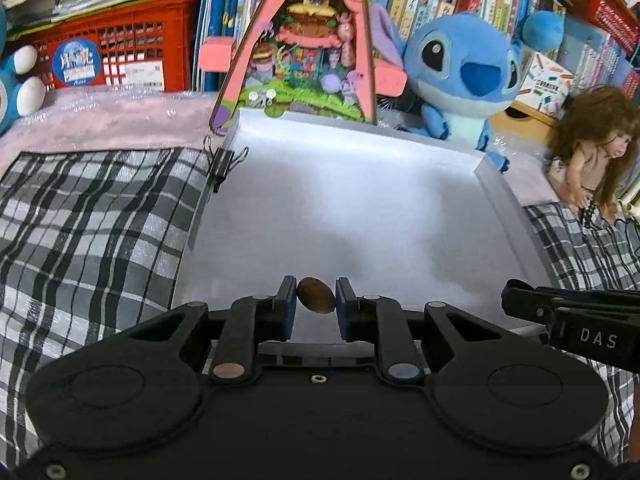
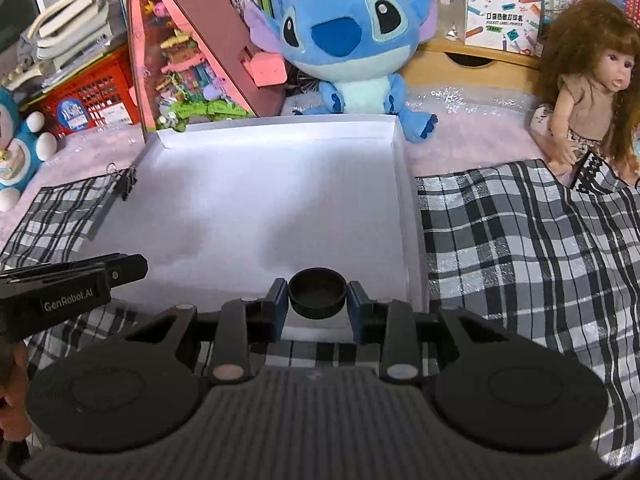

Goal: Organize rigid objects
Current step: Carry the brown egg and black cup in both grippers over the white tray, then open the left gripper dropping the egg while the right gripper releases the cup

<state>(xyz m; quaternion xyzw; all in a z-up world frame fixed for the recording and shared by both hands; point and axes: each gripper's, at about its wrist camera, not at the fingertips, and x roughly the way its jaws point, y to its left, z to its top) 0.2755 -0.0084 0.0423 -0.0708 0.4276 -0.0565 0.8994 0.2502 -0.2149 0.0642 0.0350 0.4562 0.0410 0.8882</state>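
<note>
My left gripper [image 1: 316, 295] is shut on a small brown oval disc [image 1: 316, 295] and holds it over the near edge of a shallow white tray [image 1: 360, 208]. My right gripper [image 2: 317, 294] is shut on a round black cap [image 2: 317, 294] over the tray's [image 2: 260, 208] near right part. The right gripper's side also shows at the right of the left wrist view [image 1: 572, 316], and the left gripper's side at the left of the right wrist view [image 2: 76, 284]. The tray's floor is bare white.
The tray lies on a black-and-white plaid cloth [image 1: 88, 232]. Behind it stand a pink triangular toy house [image 1: 304, 48], a blue Stitch plush [image 2: 344, 40], a doll [image 2: 588, 92], a red crate [image 1: 112, 44] and bookshelves. A black binder clip [image 1: 222, 164] grips the tray's left wall.
</note>
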